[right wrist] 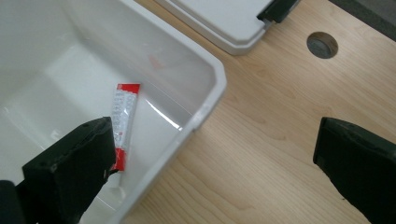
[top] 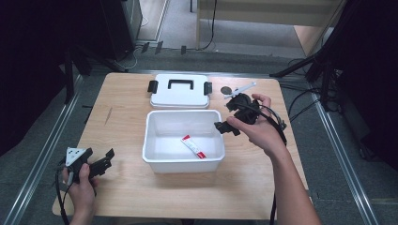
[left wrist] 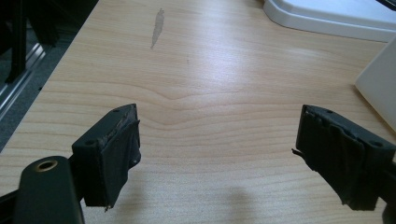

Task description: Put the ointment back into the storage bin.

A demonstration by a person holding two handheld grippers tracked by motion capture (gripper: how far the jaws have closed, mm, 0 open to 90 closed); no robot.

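In our right gripper view a jaw covers the lower end of the sachet, whose print is too small to read; the box and lid run off the frame.

We saw a light wooden table with a pale scuff and a round cable hole in its top. It stood on grey carpet between metal floor rails. Beyond it were a wooden cabinet, dark stands and loose cables.
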